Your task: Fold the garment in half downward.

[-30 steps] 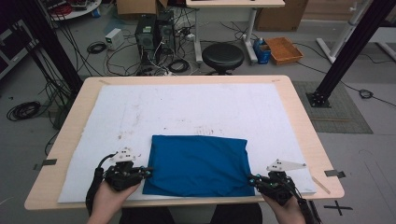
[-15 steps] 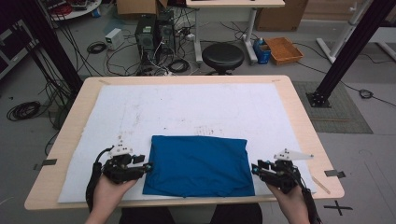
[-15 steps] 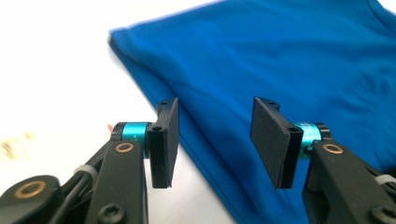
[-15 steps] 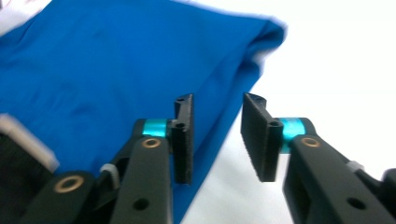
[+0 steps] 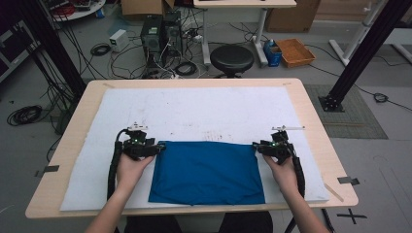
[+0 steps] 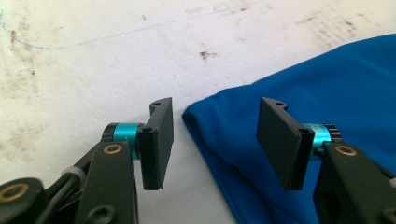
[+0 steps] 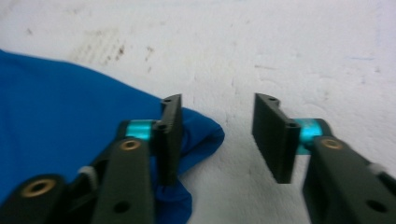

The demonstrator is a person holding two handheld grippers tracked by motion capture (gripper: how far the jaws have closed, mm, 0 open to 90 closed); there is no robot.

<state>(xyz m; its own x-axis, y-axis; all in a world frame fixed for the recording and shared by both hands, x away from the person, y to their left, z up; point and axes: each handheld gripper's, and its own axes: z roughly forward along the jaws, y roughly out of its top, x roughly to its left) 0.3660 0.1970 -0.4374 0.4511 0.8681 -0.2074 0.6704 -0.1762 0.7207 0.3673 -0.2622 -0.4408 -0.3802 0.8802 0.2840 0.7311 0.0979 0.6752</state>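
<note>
I have the folded blue cloth rectangle lying flat on the white sheet covering the counter, near its front edge; my left gripper and right gripper sit at its two far corners, fingers just spread and pinching nothing, so each corner can slip between them for the next fold.

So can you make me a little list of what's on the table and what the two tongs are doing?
cloth: blue cloth, folded, lying flat on the white mat
left tongs: at the cloth's far left corner, jaws just opened, pads off the cloth
right tongs: at the far right corner, jaws apart, pressing on nothing
hands: one behind each tongs, at the cloth's sides
table: wooden table under the mat
</note>
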